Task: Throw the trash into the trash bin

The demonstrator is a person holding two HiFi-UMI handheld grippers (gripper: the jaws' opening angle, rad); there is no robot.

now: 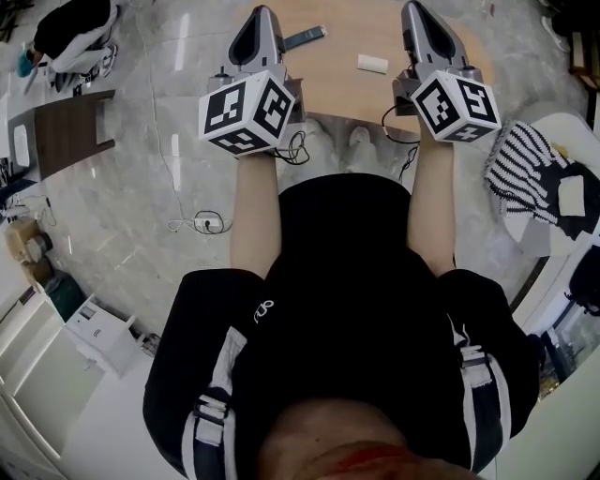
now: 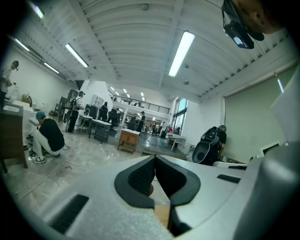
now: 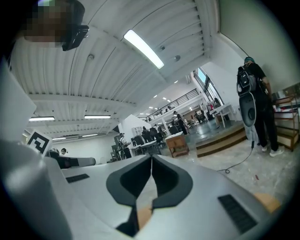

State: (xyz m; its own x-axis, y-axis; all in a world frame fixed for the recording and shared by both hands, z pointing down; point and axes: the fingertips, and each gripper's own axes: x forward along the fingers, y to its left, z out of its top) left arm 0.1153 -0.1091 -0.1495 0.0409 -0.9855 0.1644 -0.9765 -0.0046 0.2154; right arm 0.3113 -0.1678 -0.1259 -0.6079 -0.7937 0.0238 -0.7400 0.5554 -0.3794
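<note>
Two grippers over the table edge, both closed and empty.
The left gripper [image 1: 261,13] has its fingers [image 2: 140,176] pressed together with nothing in them; at its 3 o'clock a dark bar [image 1: 305,37] lies on the table [image 1: 342,89]; a small white piece of trash [image 1: 372,63] lies at 9 o'clock of the right gripper [image 1: 413,9], not touching it; its fingers [image 3: 165,180] are together too, holding nothing.
</note>
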